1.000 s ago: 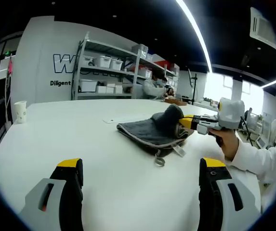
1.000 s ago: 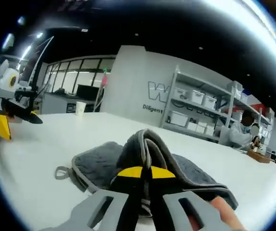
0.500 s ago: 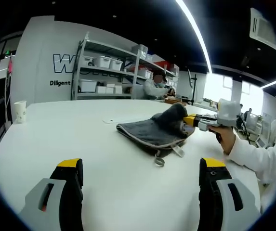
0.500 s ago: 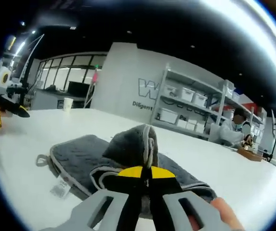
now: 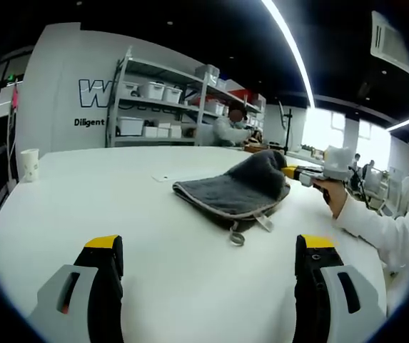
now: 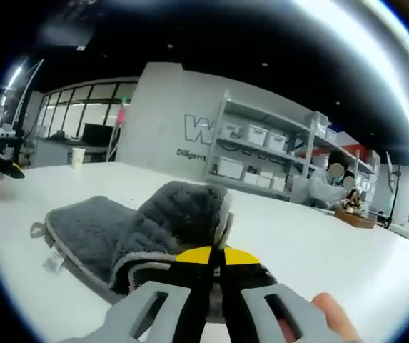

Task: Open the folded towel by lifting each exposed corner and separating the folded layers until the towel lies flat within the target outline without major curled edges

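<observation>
Left gripper view: my left gripper, jaws released and spread, over the white worktop. Grey towel beyond, far right edge lifted by my right gripper.

Right gripper view: right gripper, jaws clenched on the towel, its raised fold just ahead.

Bright, even indoor light from long ceiling strips, which blow out to glare; windows wash white; the pale worktop shows only soft, faint shadows; fisheye bending curves the edges; the right gripper view blurs close up.
</observation>
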